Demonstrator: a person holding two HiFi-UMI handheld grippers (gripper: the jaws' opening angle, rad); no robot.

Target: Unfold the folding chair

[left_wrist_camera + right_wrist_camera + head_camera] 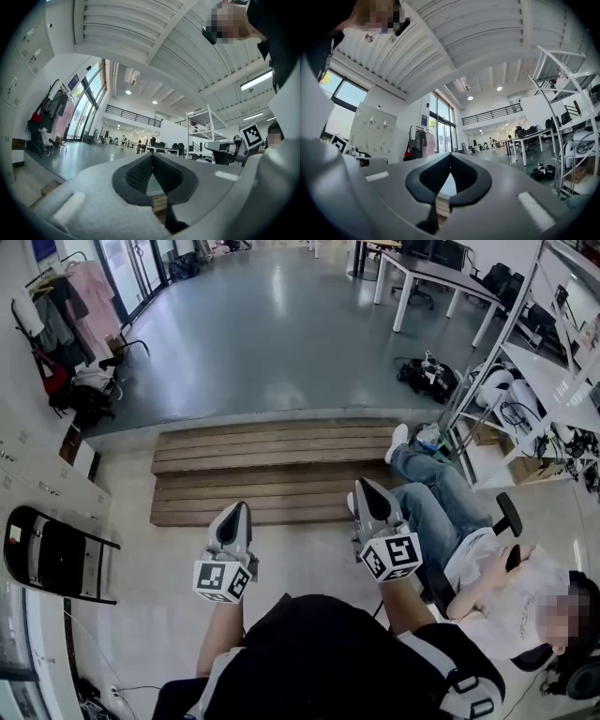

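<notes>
The folding chair (49, 557), black with a thin dark frame, stands folded flat against the white lockers at the far left of the head view. My left gripper (239, 510) and right gripper (367, 487) are held side by side in front of me, pointing toward the wooden steps, well right of the chair. Both have their jaws together with nothing between them. The left gripper view shows its dark fingertips (151, 158) meeting at a point, and the right gripper view shows the same for its fingertips (450, 157). The chair appears in neither gripper view.
Two low wooden steps (272, 470) lie just ahead. A person sits reclined in an office chair (469, 554) at my right, legs stretched toward a metal shelving rack (539, 381). A coat rack (61, 310) stands at the far left, and a dark bag (427, 376) lies on the grey floor.
</notes>
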